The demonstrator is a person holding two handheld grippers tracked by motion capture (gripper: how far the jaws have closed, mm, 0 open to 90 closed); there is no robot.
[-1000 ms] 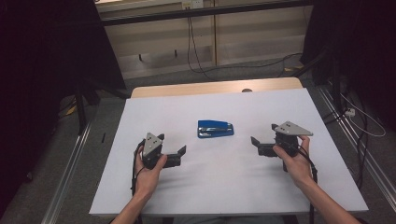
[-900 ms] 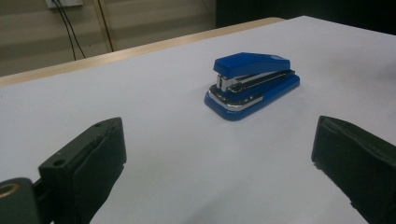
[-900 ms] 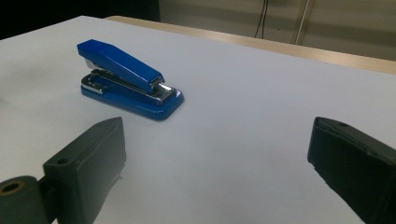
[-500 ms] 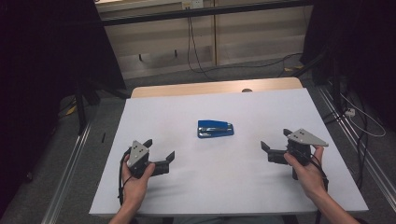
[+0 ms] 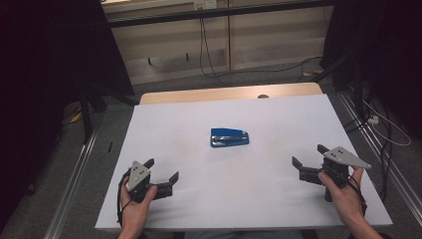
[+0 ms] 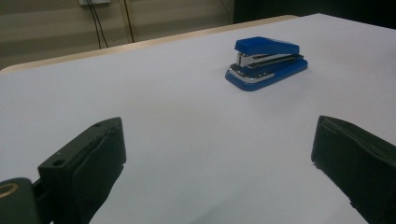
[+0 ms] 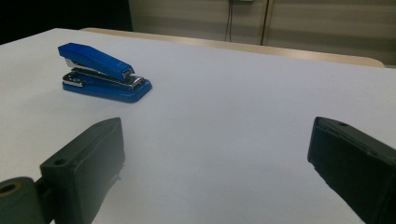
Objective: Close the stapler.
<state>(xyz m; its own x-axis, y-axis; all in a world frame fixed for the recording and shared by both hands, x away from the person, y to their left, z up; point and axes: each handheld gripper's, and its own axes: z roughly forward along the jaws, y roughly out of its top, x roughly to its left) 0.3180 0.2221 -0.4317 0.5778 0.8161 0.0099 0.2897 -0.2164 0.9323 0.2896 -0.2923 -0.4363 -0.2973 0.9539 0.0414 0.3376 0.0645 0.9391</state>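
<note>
Item 1. Stapler point(image 5: 229, 137): blue, with a metal strip between top and base. It lay flat on the white table point(image 5: 278, 114), at the centre of the high view, a little above the middle. In the left gripper view the stapler point(image 6: 266, 63) sat in the upper right of the frame; in the right gripper view the stapler point(image 7: 103, 73) sat in the upper left. Nothing touched it.

Item 2. Left gripper point(image 5: 161, 171): held in a hand point(image 5: 133, 211) at the lower left of the high view, near the table's front edge. Jaws stood wide apart, with bare table between them. It was well apart from the stapler. In its own view the left gripper point(image 6: 217, 170) showed one black jaw at the lower left and one at the lower right.

Item 3. Right gripper point(image 5: 309, 155): held in a hand point(image 5: 348, 199) at the lower right of the high view, a grey three-cornered plate on top. Jaws stood wide apart, holding nothing. It was well apart from the stapler. In its own view the right gripper point(image 7: 215, 170) showed its jaws at the two lower corners.

Item 4. Table: white top, a pale wooden edge along its far side. Cables lay on the floor beyond it, in the upper part of the high view.
</note>
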